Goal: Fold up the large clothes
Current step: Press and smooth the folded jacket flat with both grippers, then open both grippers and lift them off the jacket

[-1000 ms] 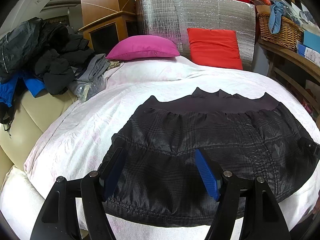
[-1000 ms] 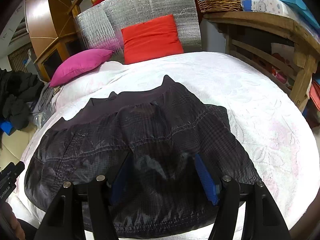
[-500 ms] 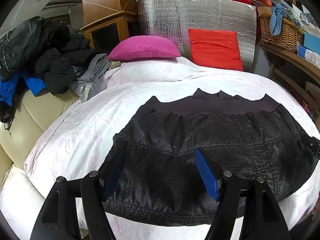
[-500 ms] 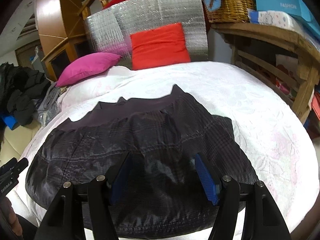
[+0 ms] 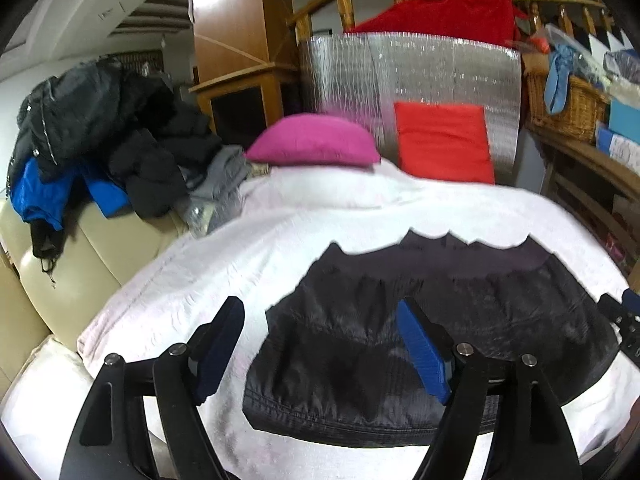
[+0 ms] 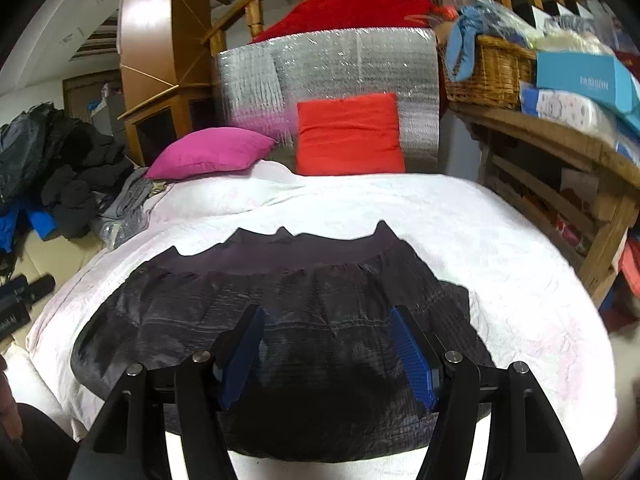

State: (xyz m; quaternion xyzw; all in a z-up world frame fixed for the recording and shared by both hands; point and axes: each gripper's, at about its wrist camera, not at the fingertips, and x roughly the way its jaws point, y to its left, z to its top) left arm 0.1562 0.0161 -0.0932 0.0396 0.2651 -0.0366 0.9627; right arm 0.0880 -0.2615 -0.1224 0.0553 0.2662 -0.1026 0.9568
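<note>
Left gripper (image 5: 320,354) – jaws just widened, released, lifted off jacket (image 5: 420,340) | right gripper (image 6: 326,354) – open, empty, also raised | fold laid flat on bedspread (image 5: 240,264); next fold pending.

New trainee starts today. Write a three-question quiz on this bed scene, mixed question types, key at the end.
1. True or false: the dark jacket lies flat on the white bedspread, with neither gripper closed on it.
2. Multiple choice: the red cushion leans against A) the wicker basket, B) the silver padded panel, C) the pile of dark clothes.
3. Fill in: the pillow lying beside the red cushion is ____ in colour.

Key
1. True. The left gripper and right gripper both stand open above the fabric; the left one's jaws have just been opening, with nothing clamped.
2. B
3. Pink, see the pink pillow.
</note>
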